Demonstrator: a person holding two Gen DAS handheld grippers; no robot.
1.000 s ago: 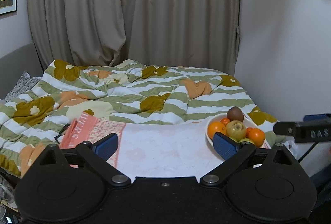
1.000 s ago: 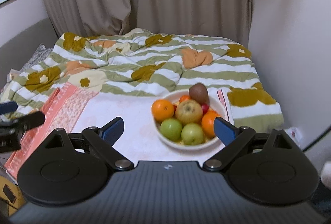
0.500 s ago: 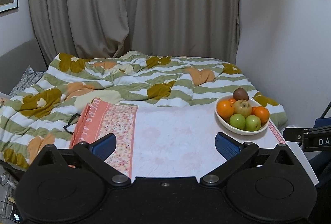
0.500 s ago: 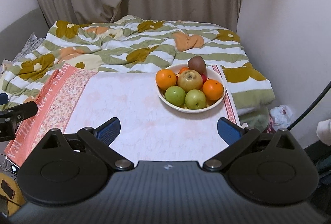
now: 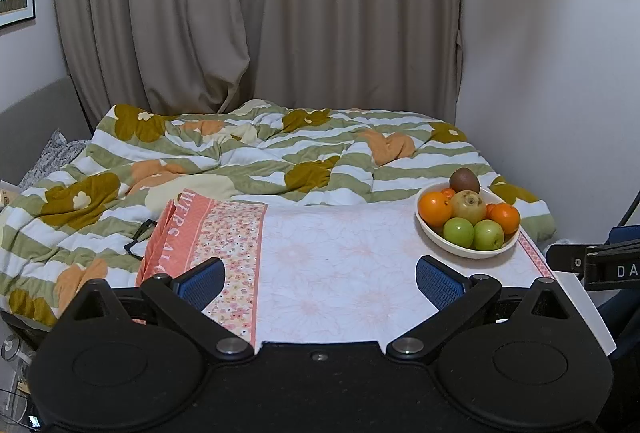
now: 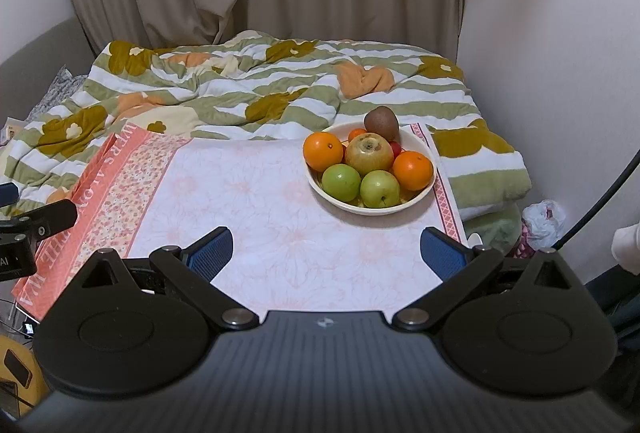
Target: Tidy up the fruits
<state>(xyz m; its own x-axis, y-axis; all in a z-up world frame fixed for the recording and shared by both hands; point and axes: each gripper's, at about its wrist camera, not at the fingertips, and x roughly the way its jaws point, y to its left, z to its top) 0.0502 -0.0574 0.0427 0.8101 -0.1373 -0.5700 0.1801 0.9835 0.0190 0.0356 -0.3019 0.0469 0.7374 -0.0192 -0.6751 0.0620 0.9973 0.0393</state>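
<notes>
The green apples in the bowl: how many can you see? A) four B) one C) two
C: in the right wrist view two green apples sit side by side at the near edge of the white bowl, in front of the oranges and the kiwi.

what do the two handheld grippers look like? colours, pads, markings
Both match: left gripper and right gripper have matte black bodies with round discs, angled black fingers on silver pivot bolts and blue textured pads. White lettering marks the side of each. No sleeve visible.
</notes>
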